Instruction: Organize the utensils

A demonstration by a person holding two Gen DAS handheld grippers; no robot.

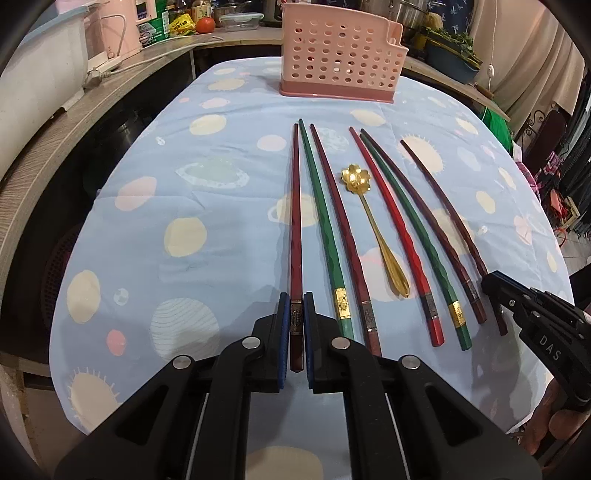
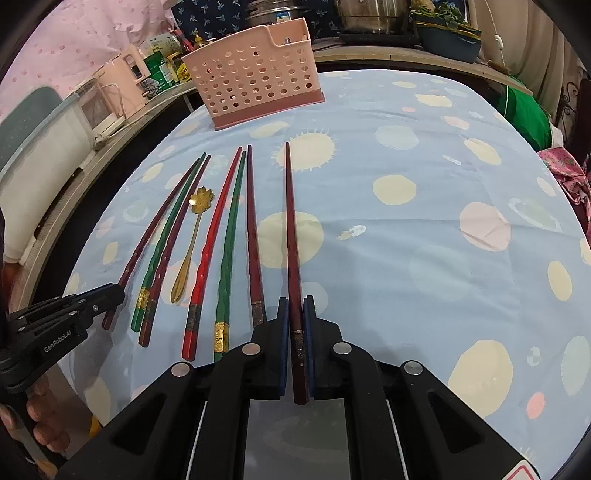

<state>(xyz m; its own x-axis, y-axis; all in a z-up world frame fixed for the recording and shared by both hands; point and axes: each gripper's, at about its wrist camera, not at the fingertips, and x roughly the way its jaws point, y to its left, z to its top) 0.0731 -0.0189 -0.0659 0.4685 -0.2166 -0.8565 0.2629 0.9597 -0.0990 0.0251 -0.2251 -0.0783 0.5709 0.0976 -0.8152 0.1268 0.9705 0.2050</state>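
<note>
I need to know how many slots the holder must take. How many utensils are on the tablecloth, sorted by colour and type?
Dark red chopsticks: 4, one each in the left gripper and the right gripper
Green chopsticks: 2
Bright red chopstick: 1
Gold spoon: 1
Total: 8

A pale blue cloth [image 1: 155,192] printed with suns and planets covered the surface. Beyond its far edge, a wooden counter [image 1: 74,107] carried a pink appliance [image 1: 125,26], a tomato [image 1: 205,25] and a clear lidded container [image 1: 240,20] — further right stood steel pots [image 2: 369,14].
</note>
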